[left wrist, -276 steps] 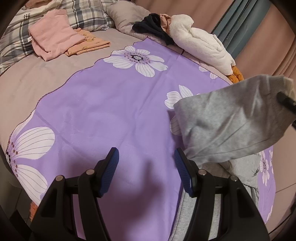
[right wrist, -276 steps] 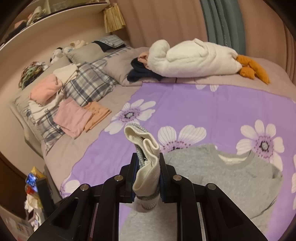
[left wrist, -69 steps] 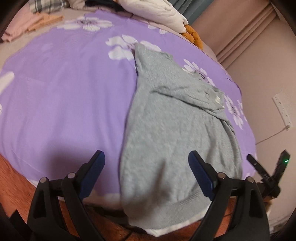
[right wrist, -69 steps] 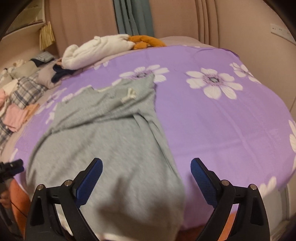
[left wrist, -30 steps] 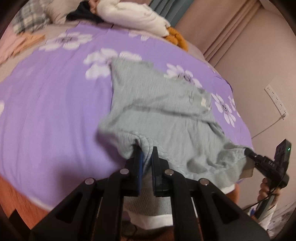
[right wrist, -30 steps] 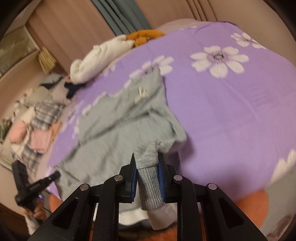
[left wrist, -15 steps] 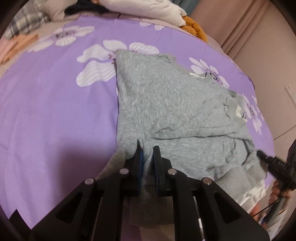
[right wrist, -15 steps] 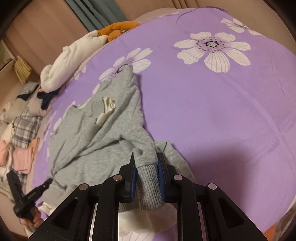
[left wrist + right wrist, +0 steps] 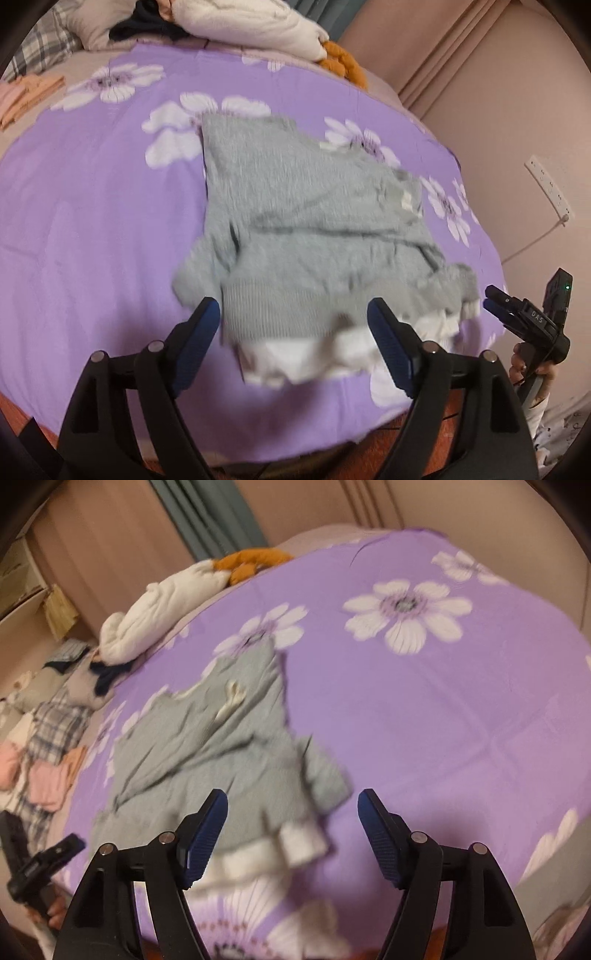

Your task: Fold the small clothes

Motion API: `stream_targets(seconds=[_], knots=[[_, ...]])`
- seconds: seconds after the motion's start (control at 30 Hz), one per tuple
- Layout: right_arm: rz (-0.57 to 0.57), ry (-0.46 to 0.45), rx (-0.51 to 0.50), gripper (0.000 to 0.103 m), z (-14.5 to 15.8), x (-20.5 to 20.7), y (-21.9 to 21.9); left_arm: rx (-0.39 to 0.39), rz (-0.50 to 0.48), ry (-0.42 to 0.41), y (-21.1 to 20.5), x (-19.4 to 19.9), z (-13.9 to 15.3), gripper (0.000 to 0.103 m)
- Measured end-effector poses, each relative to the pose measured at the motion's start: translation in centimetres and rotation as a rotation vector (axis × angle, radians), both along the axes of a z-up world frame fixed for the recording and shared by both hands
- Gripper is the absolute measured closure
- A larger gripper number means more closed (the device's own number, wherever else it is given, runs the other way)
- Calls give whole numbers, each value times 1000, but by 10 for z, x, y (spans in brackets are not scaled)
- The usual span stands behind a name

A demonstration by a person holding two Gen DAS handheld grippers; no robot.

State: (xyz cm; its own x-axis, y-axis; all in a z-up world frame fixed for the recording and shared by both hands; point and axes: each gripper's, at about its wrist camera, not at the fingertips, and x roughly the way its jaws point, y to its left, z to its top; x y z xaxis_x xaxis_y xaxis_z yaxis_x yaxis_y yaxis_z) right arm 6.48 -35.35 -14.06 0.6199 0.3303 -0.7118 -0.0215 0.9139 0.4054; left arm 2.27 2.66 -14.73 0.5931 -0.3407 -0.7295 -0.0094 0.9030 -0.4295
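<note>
Both grippers have let go: half a second ago each was clamped on the grey hem, and now the left gripper (image 9: 293, 325) and the right gripper (image 9: 291, 816) hang above the bed with their jaws spread wide and nothing between the blue pads. The grey sweatshirt (image 9: 306, 229) lies just ahead of the left gripper on the purple floral bedspread (image 9: 92, 229), its ribbed hem folded up over the body and the white under-layer (image 9: 295, 356) showing along the near edge, right between the left pads. From the right wrist view the same sweatshirt (image 9: 207, 738) sits ahead and to the left of the open pads, rumpled at its near corner (the picture is blurred, so the exact lie of the cloth there is hard to read).

I judge the first fold, bottom edge brought up, as just laid down and released. Next would likely be a fresh grip on the sides or the doubled near edge for another fold; that calls for pinching all the layers together, since the bunched corner nearest the right gripper could slip apart. White plush toy (image 9: 255, 22) and folded pink clothes (image 9: 48, 782) lie well beyond
</note>
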Motion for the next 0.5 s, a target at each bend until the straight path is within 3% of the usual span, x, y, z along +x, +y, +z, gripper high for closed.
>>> stream_targets(seconds=[0.1,0.23,0.3,0.37,0.47,0.5], knots=[[46,38,22,30,-13,-5,9,4,15,61,-9,-4,-15,22],[34,66,49,30,-25,-7,16,-58,12,83,-17,-6,-27,26],[44,73,72,35,-27,-6,20,-42,31,88,-19,-4,-28,43],[63,79,89,45,-27,-3,25,-34,32,120,-22,-1,-31,71],[106,68,104,59,-25,0,33,-45,24,113,-22,1,-28,87],[102,67,100,70,-25,3,35,-47,30,99,-21,2,-24,87]])
